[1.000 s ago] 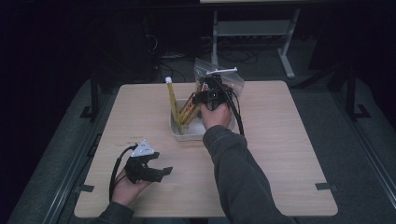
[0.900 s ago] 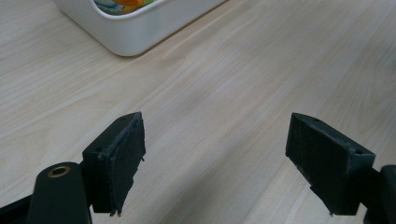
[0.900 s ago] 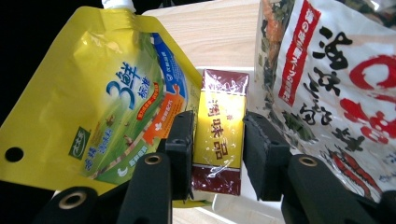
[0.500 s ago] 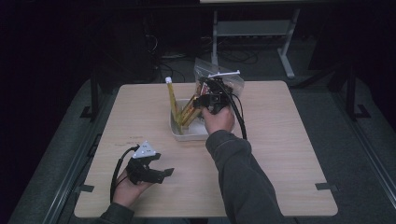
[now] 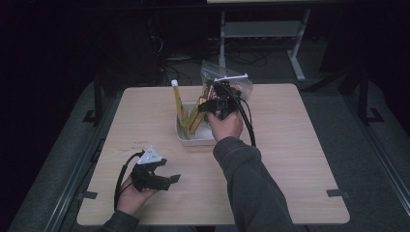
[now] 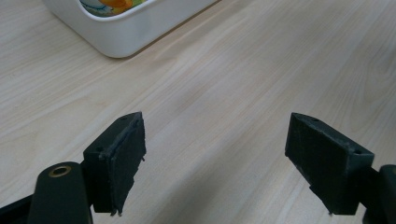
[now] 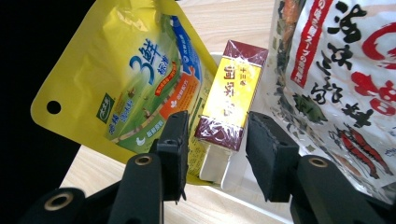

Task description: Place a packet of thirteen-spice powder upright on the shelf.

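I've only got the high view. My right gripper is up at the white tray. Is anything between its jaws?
Observer: Yes, a small maroon-and-yellow box stands between the jaws of the right gripper. They have just been opening, and the pads look clear of it.
Operator: What flanks that box?
Observer: A yellow pouch on one side, a clear printed bag on the other.
Operator: And the left gripper?
Observer: The left gripper is open over bare table, with nothing between its jaws.

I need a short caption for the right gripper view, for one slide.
Right gripper, jaws just opening, frames a small yellow-and-maroon box leaning in a white tray beside a yellow pouch.
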The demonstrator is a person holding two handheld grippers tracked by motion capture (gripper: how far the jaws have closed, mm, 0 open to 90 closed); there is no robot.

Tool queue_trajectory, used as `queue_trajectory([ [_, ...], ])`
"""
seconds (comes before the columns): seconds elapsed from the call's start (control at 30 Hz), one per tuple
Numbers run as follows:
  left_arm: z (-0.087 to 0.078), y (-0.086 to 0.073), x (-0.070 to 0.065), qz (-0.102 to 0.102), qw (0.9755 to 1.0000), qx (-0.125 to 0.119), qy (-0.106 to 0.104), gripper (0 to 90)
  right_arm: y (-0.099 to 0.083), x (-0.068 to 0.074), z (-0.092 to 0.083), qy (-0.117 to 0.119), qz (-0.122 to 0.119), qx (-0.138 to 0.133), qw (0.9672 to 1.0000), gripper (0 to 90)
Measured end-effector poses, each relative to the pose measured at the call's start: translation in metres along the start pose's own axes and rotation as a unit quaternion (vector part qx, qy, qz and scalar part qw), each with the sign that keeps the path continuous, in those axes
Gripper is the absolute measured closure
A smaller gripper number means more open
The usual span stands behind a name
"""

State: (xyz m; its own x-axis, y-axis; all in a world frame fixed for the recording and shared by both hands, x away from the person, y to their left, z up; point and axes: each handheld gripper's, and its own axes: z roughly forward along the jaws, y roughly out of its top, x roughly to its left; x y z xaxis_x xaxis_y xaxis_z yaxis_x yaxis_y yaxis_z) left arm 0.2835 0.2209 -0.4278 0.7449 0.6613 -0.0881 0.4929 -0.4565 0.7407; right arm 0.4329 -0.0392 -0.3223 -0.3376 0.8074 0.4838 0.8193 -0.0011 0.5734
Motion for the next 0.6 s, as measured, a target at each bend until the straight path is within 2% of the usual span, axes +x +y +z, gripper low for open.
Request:
queue_trajectory([
  [0.23,-0.001,-0.001,0.001,-0.002,1.0,0.0,0.001,19.5,0.0,0.001,0.007,0.009,-0.002,0.005,1.0,59.6],
  [0.43,-0.002,-0.002,0.003,-0.004,1.0,0.0,0.003,19.5,0.001,0.007,0.016,0.017,-0.009,0.012,0.9997,59.3],
  [0.6,-0.003,-0.002,0.003,-0.004,1.0,-0.002,0.004,19.5,0.002,0.009,0.018,0.021,-0.012,0.014,0.9996,58.6],
])
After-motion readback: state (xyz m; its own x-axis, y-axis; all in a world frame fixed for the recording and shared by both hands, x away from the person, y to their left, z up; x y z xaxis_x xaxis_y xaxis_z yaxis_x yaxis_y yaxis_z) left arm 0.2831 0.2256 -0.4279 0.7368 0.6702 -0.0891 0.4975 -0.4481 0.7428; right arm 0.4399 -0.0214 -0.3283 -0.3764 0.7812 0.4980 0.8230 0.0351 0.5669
